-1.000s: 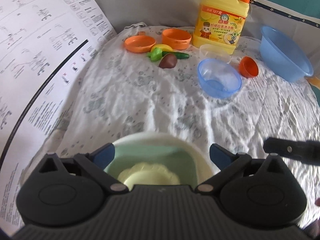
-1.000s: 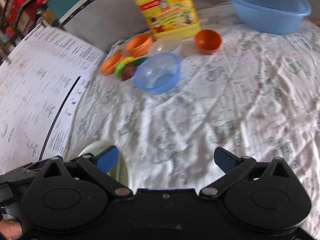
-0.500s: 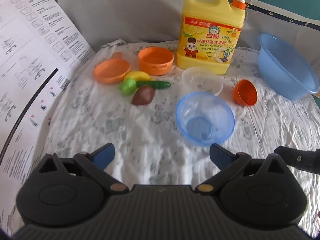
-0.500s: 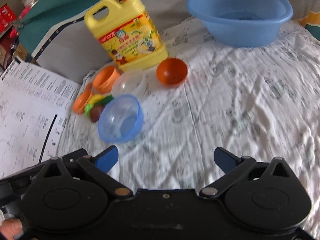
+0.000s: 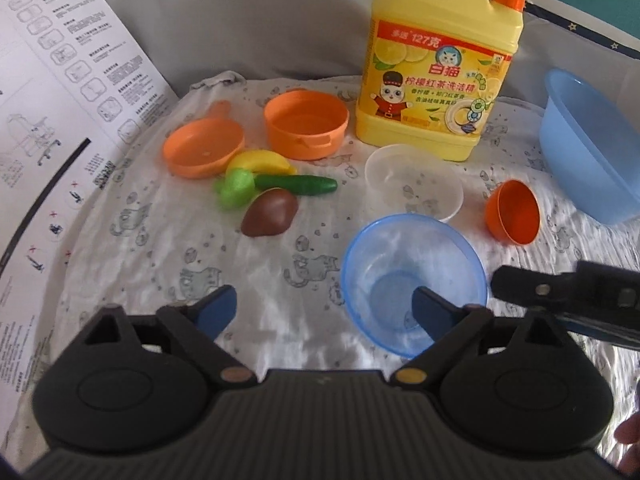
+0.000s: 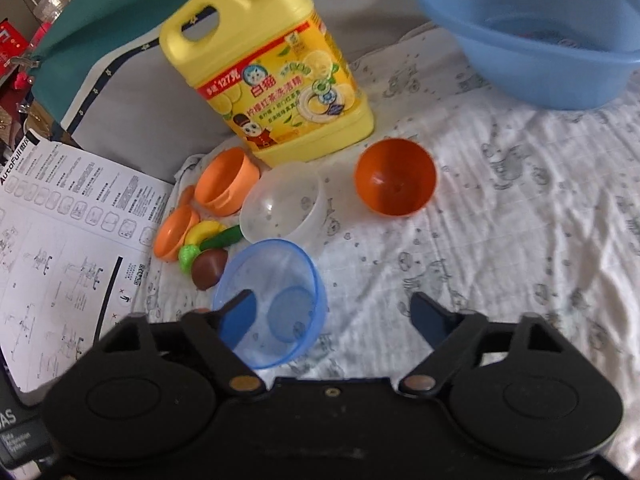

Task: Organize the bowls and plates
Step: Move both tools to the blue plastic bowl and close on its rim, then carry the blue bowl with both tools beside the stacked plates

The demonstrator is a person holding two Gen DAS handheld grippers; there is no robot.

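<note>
Scene, left to right: manual [image 5: 60, 128] at the left edge; orange pan [image 5: 202, 152] and orange pot [image 5: 306, 124]; toy food [image 5: 260, 196] just in front of them; soap jug [image 5: 440, 68]; clear bowl [image 5: 414, 188] before the jug; blue bowl [image 5: 412, 280] nearest the cameras; orange cup [image 5: 514, 212] tipped on its side; blue basin [image 5: 592, 148] far right. All rest on a printed cloth [image 5: 160, 248]; what lies beneath it cannot be told

Change: a second ago the left view held a pale green dish between its fingers; that dish is now out of frame, and both views have closed in on the bowl cluster

Left tongs [image 5: 324, 308]: jaws have just been narrowing but remain apart, nothing gripped; right pad sits in front of the blue bowl, contact uncertain

Right tongs [image 6: 340, 316]: jaws likewise just narrowing, apart, empty; left pad overlaps the blue bowl's near rim in view

Judgement: blue bowl is the likely next pick, from either side. Bowls not yet nested; sorting looks at an early stage

Risk: thin rim may skid on the wrinkled cloth
</note>
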